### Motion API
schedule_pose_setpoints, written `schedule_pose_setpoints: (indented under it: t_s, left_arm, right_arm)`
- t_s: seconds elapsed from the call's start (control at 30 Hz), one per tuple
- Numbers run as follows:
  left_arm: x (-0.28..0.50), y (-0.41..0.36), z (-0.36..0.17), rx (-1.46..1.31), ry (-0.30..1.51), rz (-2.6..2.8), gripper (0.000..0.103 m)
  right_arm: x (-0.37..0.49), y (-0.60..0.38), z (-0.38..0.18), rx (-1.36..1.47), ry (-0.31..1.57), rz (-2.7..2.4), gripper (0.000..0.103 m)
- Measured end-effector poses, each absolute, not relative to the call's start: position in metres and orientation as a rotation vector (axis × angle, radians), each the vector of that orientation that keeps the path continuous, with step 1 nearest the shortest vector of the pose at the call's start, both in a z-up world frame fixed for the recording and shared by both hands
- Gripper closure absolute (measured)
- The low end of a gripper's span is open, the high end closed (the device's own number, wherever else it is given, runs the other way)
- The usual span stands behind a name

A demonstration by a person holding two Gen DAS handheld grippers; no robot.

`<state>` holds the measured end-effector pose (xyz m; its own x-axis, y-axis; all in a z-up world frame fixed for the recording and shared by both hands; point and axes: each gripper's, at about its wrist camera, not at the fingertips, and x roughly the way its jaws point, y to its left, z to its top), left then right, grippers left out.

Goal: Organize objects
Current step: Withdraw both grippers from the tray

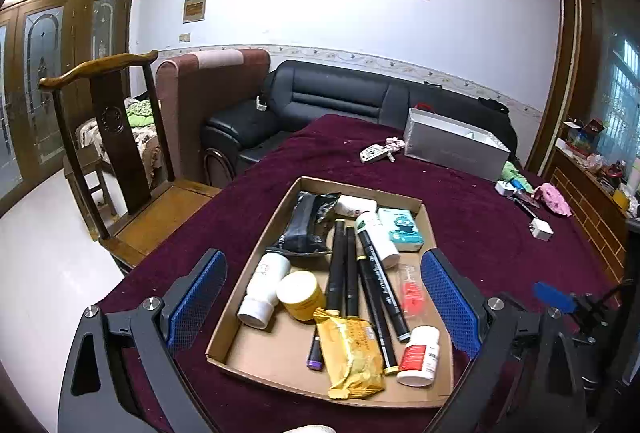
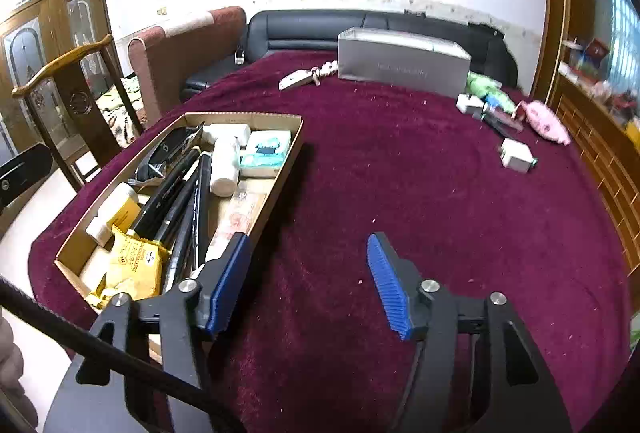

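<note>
A shallow cardboard tray [image 1: 439, 229] sits on the dark red tablecloth and holds several black markers [image 1: 338, 265], a yellow snack packet [image 1: 352, 357], a white bottle with a red label [image 1: 419, 355], a yellow-lidded jar [image 1: 300, 295], a white bottle [image 1: 264, 289], a black pouch [image 1: 308, 225] and a tissue pack [image 1: 402, 229]. My left gripper [image 1: 322, 297] is open and empty, its jaws straddling the tray from above. My right gripper [image 2: 308, 281] is open and empty over bare cloth, just right of the tray [image 2: 294, 147].
A silver box [image 2: 400, 61] stands at the far side of the table, a key fob [image 2: 296, 79] beside it. White chargers [image 2: 516, 155], a pink item [image 2: 546, 121] and green items lie far right. A wooden chair [image 1: 120, 137] stands to the left, sofas behind.
</note>
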<state>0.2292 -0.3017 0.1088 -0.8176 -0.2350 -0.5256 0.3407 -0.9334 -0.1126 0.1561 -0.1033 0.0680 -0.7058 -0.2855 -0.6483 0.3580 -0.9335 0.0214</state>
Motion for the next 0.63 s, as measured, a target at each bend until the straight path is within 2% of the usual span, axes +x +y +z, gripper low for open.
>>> schedule_pose_setpoints:
  t_s: [0.23,0.63]
  left_arm:
    - [0.225,-0.312,0.1,0.789,0.323,-2.698,0.007]
    - [0.224,-0.313,0.097,0.794,0.311,-2.685,0.007]
  right_arm:
    - [0.163,-0.117,0.07,0.91,0.252,-2.637,0.038]
    - [0.159,-0.117,0.067,0.934,0.239,-2.634,0.038]
